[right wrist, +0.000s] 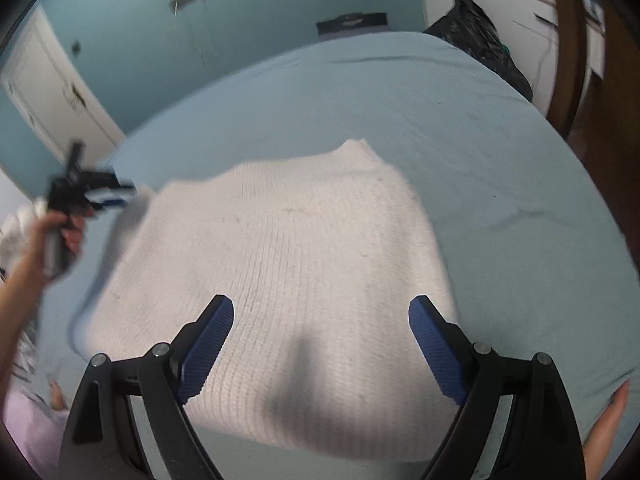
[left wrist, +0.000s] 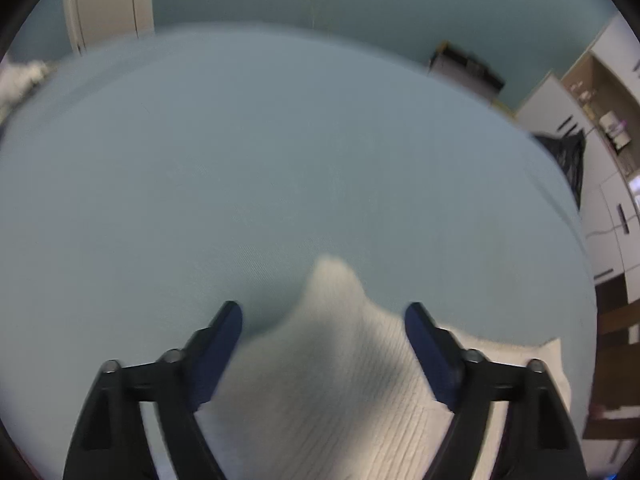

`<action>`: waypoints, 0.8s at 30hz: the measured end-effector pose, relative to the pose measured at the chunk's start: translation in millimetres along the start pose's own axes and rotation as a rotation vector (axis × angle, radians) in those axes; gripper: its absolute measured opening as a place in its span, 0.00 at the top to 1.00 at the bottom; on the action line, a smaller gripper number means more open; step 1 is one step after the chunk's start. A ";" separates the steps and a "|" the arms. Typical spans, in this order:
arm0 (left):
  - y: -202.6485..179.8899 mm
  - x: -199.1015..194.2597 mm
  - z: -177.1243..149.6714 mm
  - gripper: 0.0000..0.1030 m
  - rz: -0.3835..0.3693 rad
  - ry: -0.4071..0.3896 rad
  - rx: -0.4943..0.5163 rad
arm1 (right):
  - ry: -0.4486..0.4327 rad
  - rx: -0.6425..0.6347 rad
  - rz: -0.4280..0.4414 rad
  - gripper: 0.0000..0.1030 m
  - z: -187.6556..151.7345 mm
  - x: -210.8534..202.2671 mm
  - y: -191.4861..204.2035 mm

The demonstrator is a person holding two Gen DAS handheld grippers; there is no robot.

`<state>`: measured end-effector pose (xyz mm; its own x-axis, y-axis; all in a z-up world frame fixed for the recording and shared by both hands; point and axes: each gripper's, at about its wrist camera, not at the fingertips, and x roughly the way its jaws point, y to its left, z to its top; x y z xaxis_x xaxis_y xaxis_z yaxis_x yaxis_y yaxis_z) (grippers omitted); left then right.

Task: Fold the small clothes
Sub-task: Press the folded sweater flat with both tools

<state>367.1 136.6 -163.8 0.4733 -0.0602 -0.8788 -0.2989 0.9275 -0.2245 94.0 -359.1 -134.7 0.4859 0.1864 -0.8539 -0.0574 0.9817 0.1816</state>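
While both your grippers hang over the bed, the stock reads as follows.

Garment: one white ribbed knit, lying flat on the pale blue bedsheet; a small peak at its far edge points away from you.

Garment, left wrist view: the same white knit fills the lower middle, with a raised corner between the fingers and a flat strip running off to the right.

Left gripper: your left gripper has its jaws spread wide; blue pads stand on either side of the cloth with nothing pinched between them.

Left gripper, seen from the right wrist: your left hand holds the tool at the knit's far left corner; blur hides whether it touches the cloth.

Right gripper: your right gripper is likewise spread wide, above the near part of the knit; blue pads grip nothing.

Bedsheet, left wrist view: bare blue sheet ahead of the fingers.

Surroundings: teal wall, white door, black bag at the bed's far right corner, white cabinets.
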 end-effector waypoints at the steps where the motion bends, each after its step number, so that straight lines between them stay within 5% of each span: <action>1: 3.3 -15.0 -2.9 0.16 0.005 -0.018 0.015 | 0.019 -0.007 0.007 0.15 -0.7 2.3 7.6; 4: 0.2 -57.1 -18.7 0.11 0.055 0.000 0.079 | 0.059 -0.045 0.048 0.15 -2.7 14.9 37.9; 7: -20.3 -84.0 -71.0 0.09 0.048 0.082 0.244 | 0.092 -0.155 0.053 0.15 -9.4 20.0 81.3; 11: -35.0 -88.9 -144.1 0.03 0.034 0.105 0.424 | 0.145 -0.323 0.087 0.15 -23.7 23.2 140.0; 14: -22.0 -55.2 -196.7 0.03 0.040 0.235 0.465 | 0.135 -0.365 0.095 0.15 -34.5 21.1 157.9; 16: -8.9 -30.4 -220.0 0.00 0.076 0.242 0.452 | 0.216 -0.363 0.083 0.15 -41.3 38.7 155.1; 19: 7.1 -24.2 -223.2 0.00 0.025 0.170 0.370 | 0.313 -0.331 0.098 0.15 -45.2 61.0 125.8; 24: 10.1 -22.3 -222.7 0.00 0.038 0.182 0.370 | 0.268 -0.220 0.125 0.16 -49.9 48.3 36.3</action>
<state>168.9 65.2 -240.2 0.3031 -0.0568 -0.9513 0.0207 0.9984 -0.0530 71.9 -312.5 -193.6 0.2195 0.2801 -0.9345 -0.3021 0.9303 0.2079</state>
